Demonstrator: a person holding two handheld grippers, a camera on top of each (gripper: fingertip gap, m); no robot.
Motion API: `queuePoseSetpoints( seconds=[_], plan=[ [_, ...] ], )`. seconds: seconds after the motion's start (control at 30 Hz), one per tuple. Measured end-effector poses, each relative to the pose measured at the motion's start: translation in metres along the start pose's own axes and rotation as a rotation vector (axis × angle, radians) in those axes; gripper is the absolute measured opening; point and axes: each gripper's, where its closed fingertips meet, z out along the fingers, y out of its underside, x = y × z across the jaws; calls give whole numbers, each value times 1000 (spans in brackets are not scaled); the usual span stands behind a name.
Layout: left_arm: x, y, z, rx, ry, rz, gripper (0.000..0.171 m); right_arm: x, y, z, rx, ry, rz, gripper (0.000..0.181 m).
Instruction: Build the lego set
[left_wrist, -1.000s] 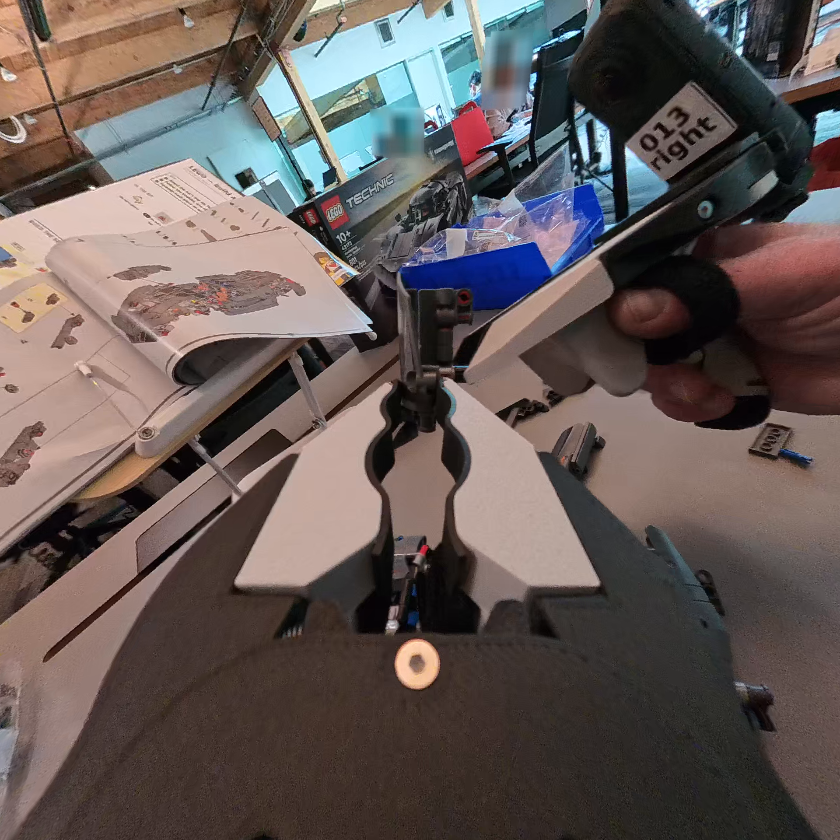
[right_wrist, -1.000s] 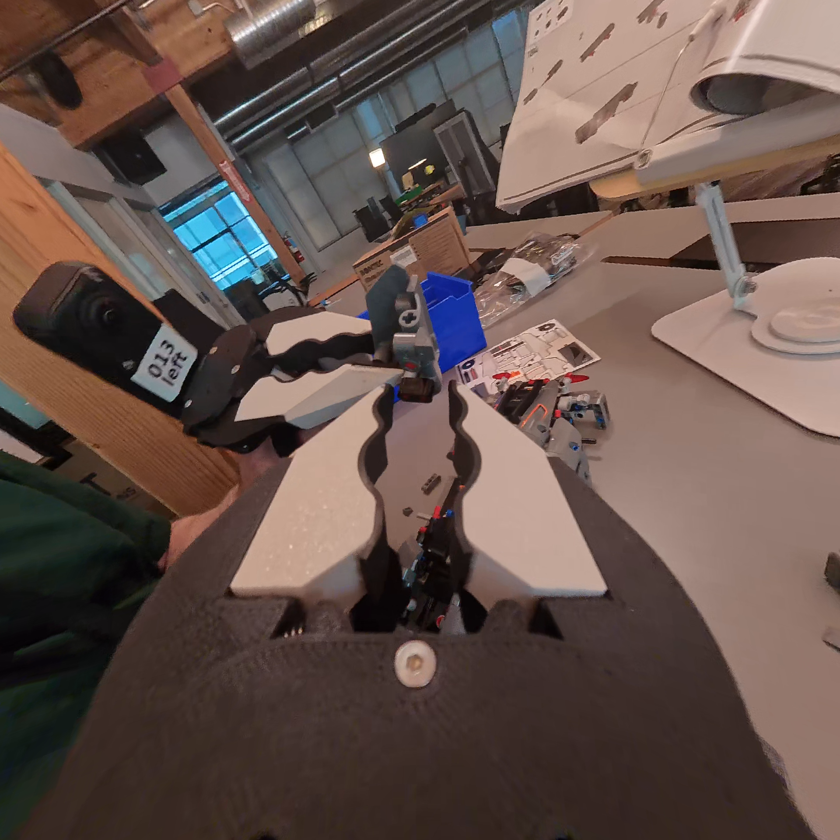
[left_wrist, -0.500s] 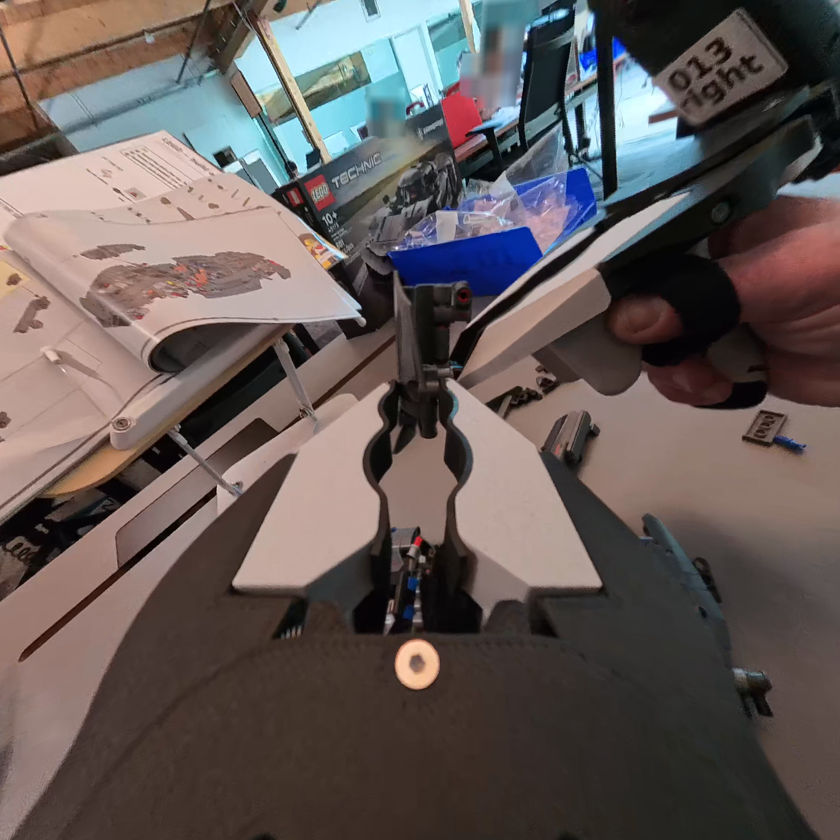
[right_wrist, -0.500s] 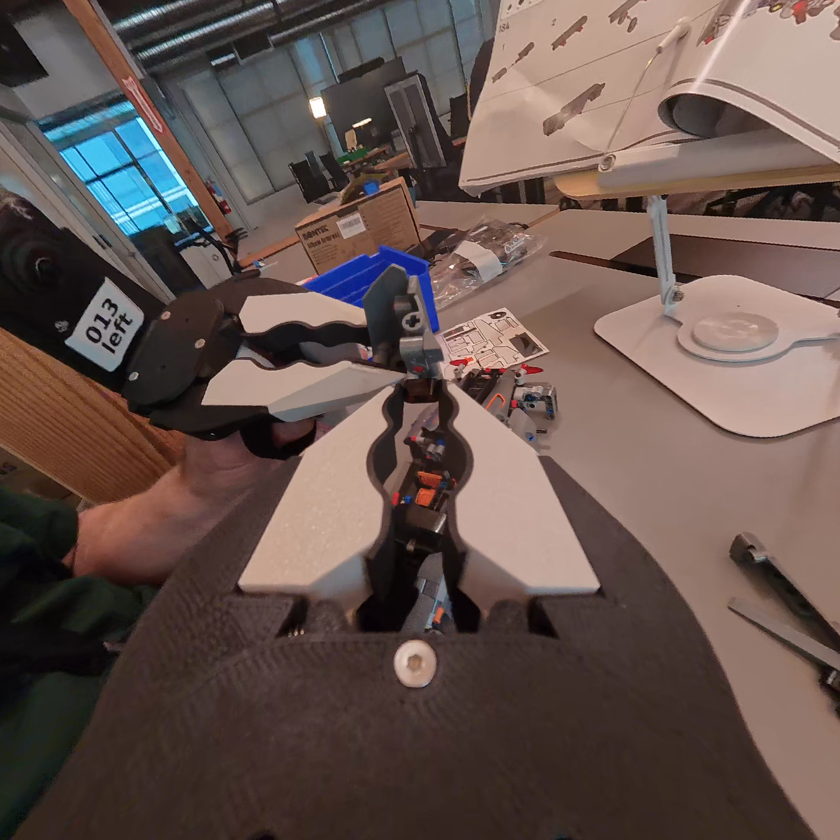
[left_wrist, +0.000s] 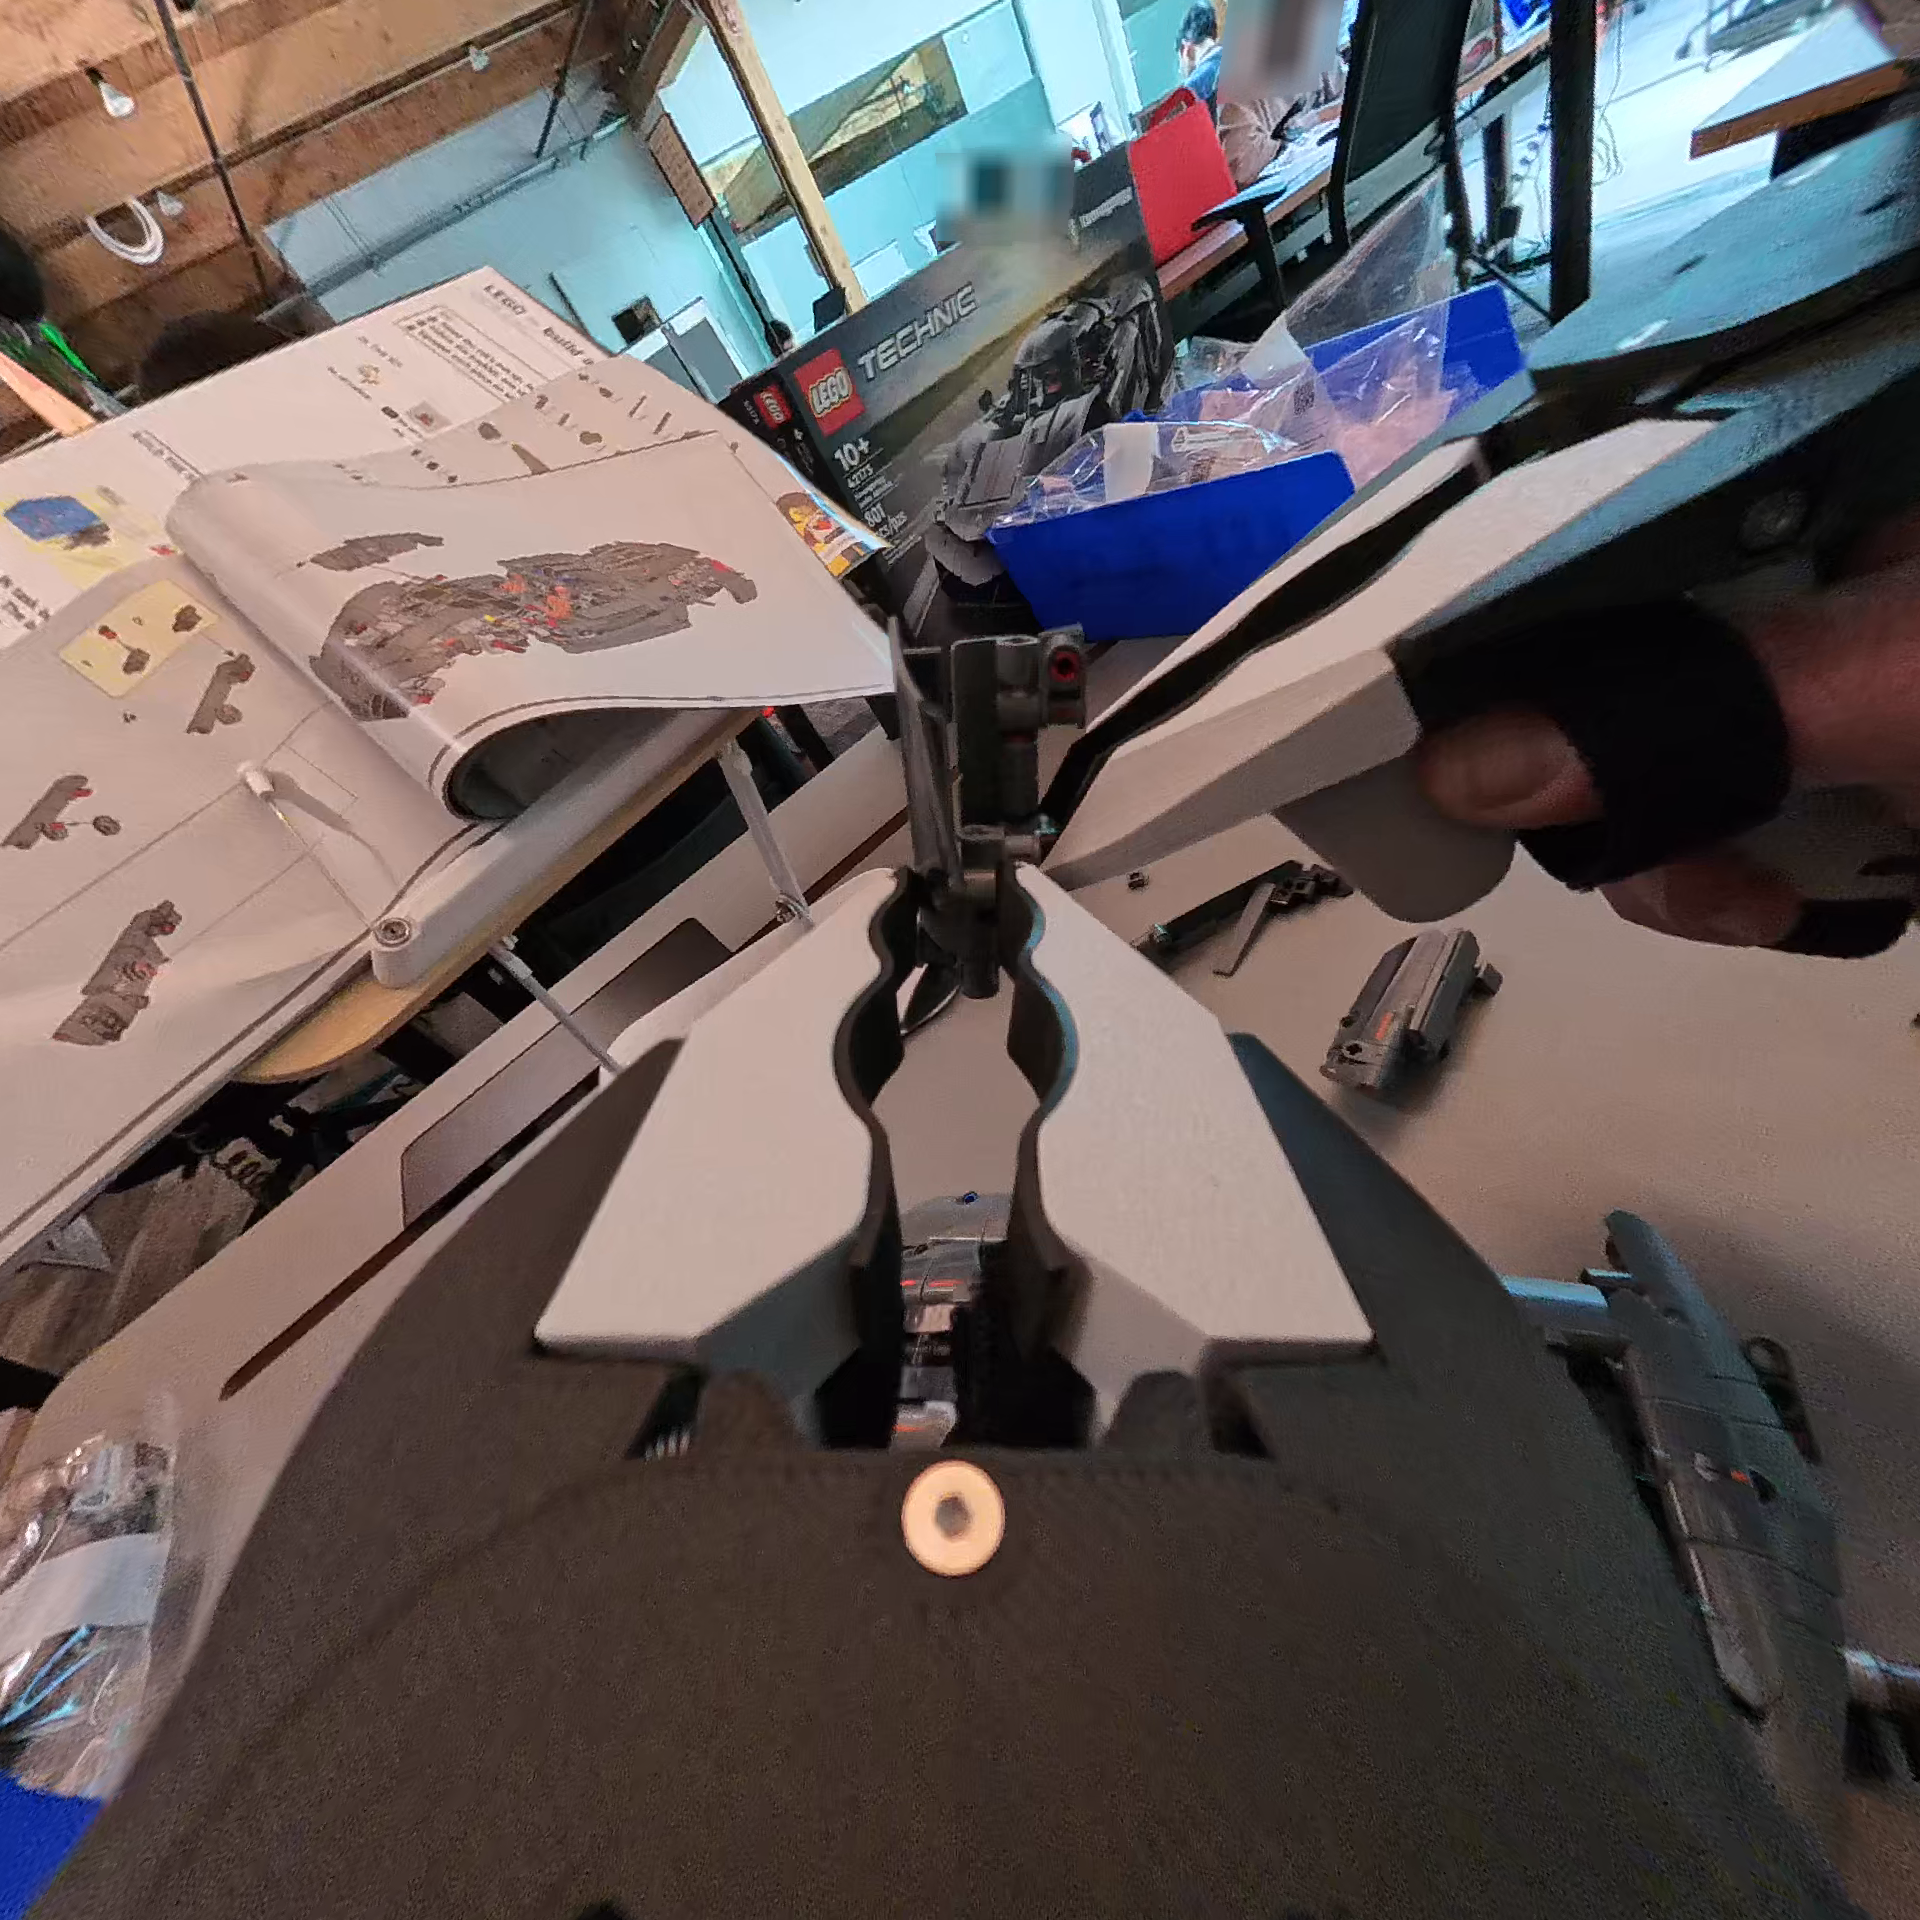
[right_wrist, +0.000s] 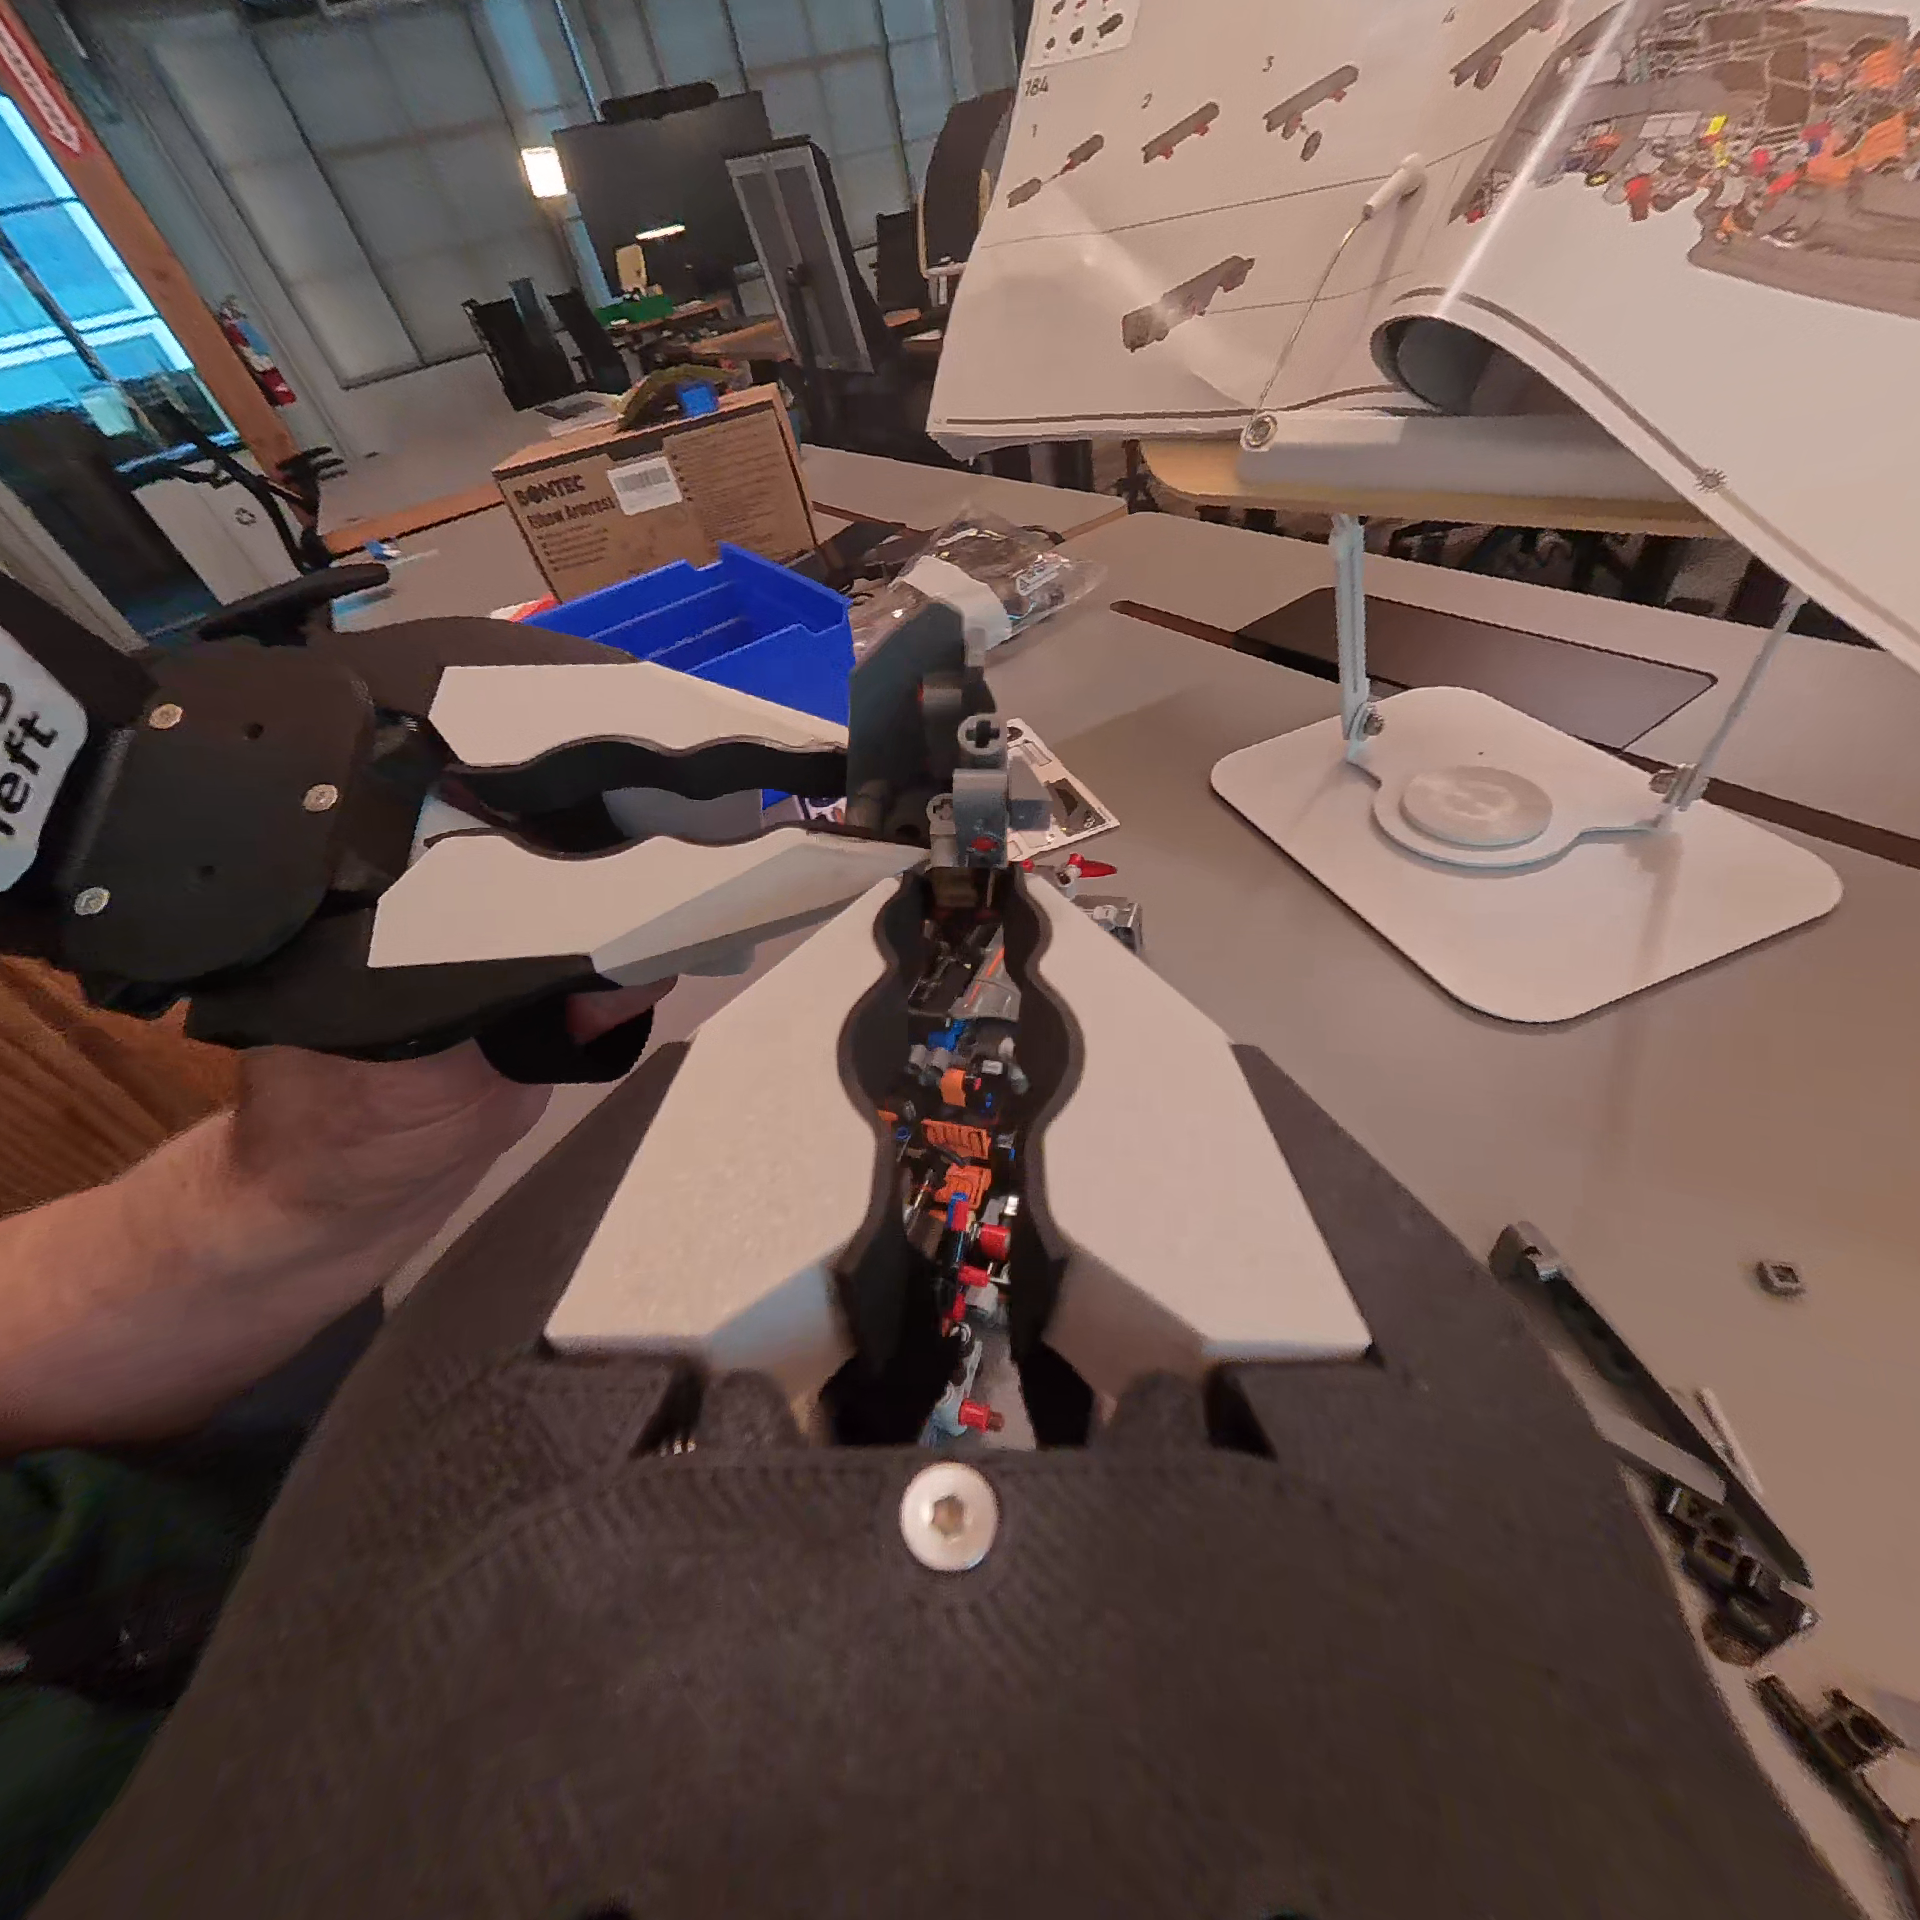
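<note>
Left wrist view: a small grey lego sub-assembly (left_wrist: 997, 748) stands upright in mid-air above the worktop (left_wrist: 1558, 1122), its lower stem pinched between the fingers of the left gripper (left_wrist: 961, 904). The right gripper (left_wrist: 1049, 831) comes in from the side, its tip touching the base of the piece. In the right wrist view the same assembly (right_wrist: 966, 790) sits just past the right gripper (right_wrist: 961, 883), whose fingers are nearly pressed together on a small dark part; whether they truly grip it cannot be told. The left gripper (right_wrist: 883, 790) holds the piece from the left.

The risk, by judgement, is a skewed push: force off the stem's axis could twist the assembly in the narrow pinch or pop it loose onto the worktop among scattered parts.

Below lie a partly built grey model (left_wrist: 1413, 1008) and a loose dark beam (left_wrist: 1236, 914). An open instruction booklet (left_wrist: 416, 582) rests on a white stand (right_wrist: 1507, 831). Behind are a blue bin (left_wrist: 1174, 540), the set's box (left_wrist: 966, 374), a cardboard box (right_wrist: 665, 499) and an open office with chairs.
</note>
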Motion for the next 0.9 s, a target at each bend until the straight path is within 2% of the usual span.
queuePoseSetpoints(
  seconds=[0.23,0.43,0.5,0.57,0.63,0.7,0.8,0.9],
  plan=[
    [-5,0,4,-9,-26,-30,12,4,-4,3,19,53,-35,12],
    [-5,3,12,-16,0,-81,12,13,0,2,-23,129,-176,13],
    [-44,13,9,-30,-120,-148,11,19,8,-2,-69,183,-256,13],
    [-62,10,3,14,-76,-241,12,15,11,-5,-47,150,-212,13],
    [-49,5,8,6,-45,-191,12,11,11,-4,-40,107,-182,13],
    [-32,4,12,50,56,-265,12,22,22,-5,-105,74,-125,13],
    [-30,15,14,80,159,-393,12,34,31,-15,-126,18,-56,13],
    [-33,18,12,82,172,-394,12,49,36,-24,-117,-14,-7,13]
  ],
)
